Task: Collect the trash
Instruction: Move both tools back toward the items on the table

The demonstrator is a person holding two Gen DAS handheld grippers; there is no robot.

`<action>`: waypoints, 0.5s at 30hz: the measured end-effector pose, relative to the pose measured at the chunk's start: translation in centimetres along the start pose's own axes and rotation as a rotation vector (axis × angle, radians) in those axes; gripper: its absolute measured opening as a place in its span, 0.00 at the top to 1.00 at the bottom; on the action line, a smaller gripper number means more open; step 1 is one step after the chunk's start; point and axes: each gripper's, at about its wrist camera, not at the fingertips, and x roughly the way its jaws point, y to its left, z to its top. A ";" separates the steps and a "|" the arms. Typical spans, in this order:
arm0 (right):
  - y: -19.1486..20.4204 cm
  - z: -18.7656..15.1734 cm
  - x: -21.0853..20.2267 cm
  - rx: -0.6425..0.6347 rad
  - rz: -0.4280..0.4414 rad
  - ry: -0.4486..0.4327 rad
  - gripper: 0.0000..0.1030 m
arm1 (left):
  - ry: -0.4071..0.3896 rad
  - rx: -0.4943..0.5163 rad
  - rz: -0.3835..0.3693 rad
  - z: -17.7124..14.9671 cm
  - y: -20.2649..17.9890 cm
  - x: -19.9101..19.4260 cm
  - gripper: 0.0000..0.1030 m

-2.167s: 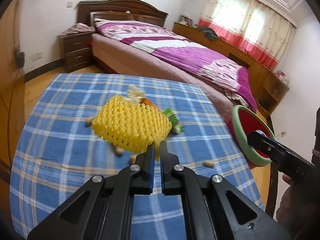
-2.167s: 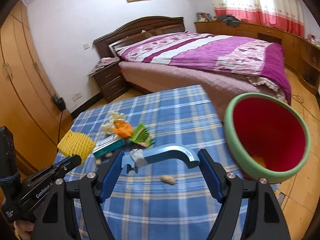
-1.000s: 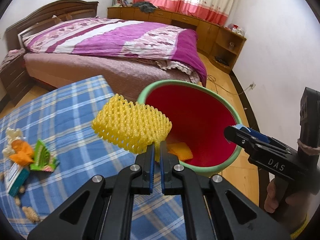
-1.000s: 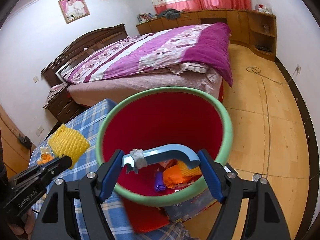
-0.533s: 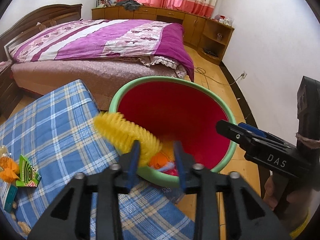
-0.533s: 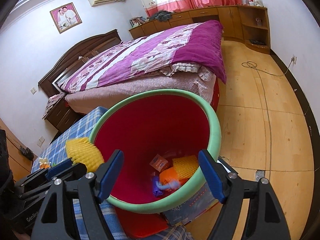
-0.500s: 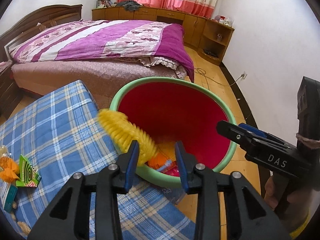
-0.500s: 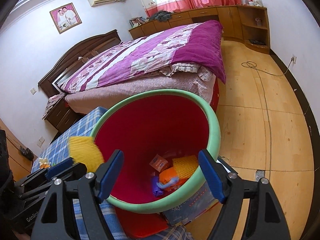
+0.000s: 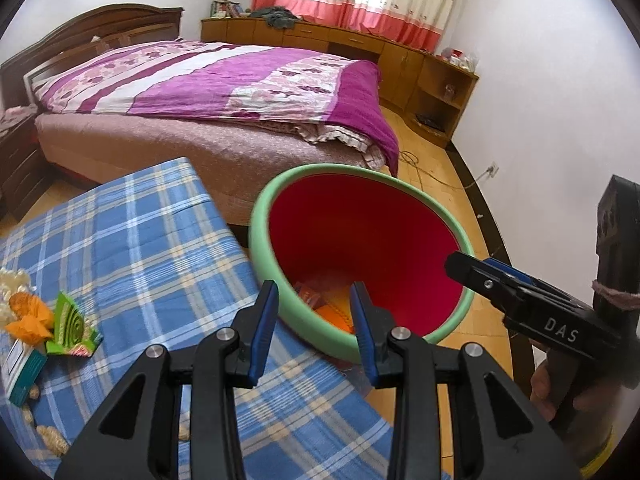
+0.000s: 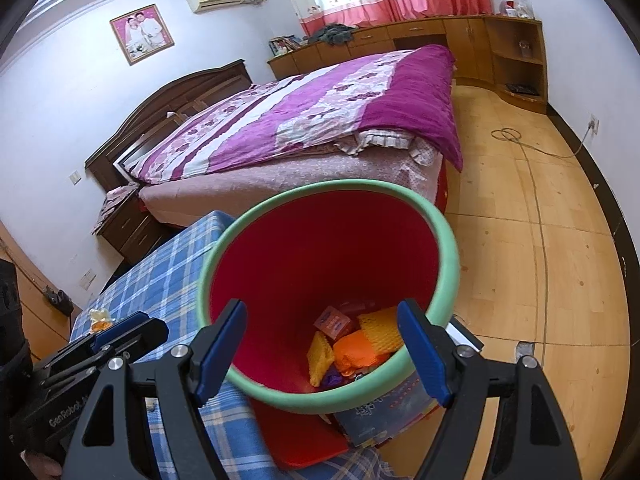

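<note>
Grippers: your left gripper (image 9: 314, 306) stood part-open, empty, over red bin (image 9: 360, 236); right gripper (image 10: 320, 344) wide, empty.

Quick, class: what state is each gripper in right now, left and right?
Left gripper: jaws open, holding nothing, just opened.
Right gripper: jaws open wide, holding nothing.
</note>
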 end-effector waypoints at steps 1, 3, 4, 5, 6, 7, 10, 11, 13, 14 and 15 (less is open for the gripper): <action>0.3 -0.1 -0.1 -0.004 0.004 0.000 0.23 | -0.003 -0.008 0.005 -0.1 0.4 -0.3 0.64; 1.1 -0.2 -0.3 -0.013 0.014 0.001 0.23 | -0.010 -0.022 0.014 -0.3 1.2 -0.9 0.64; 1.5 -0.3 -0.4 -0.020 0.020 0.001 0.23 | -0.013 -0.028 0.020 -0.4 1.6 -1.2 0.64; 1.8 -0.4 -0.5 -0.025 0.024 0.002 0.23 | -0.016 -0.033 0.026 -0.5 2.0 -1.5 0.64; 2.2 -0.5 -0.5 -0.030 0.028 0.003 0.23 | -0.019 -0.039 0.033 -0.6 2.5 -1.8 0.64; 2.6 -0.5 -0.5 -0.037 0.033 0.005 0.23 | -0.022 -0.044 0.042 -0.8 3.0 -2.1 0.64; 4.2 -0.8 -0.5 -0.065 0.048 0.013 0.23 | -0.028 -0.061 0.066 -1.1 4.5 -2.9 0.64; 4.6 -0.9 -0.5 -0.073 0.052 0.016 0.23 | -0.029 -0.067 0.074 -1.3 5.0 -3.2 0.64; 5.7 -1.1 -0.4 -0.090 0.063 0.022 0.23 | -0.033 -0.085 0.092 -1.5 6.1 -3.7 0.64; 6.1 -1.2 -0.4 -0.097 0.067 0.024 0.23 | -0.037 -0.097 0.101 -1.7 6.8 -4.1 0.64; 6.5 -1.3 -0.4 -0.104 0.072 0.027 0.23 | -0.041 -0.107 0.109 -1.8 7.4 -4.4 0.64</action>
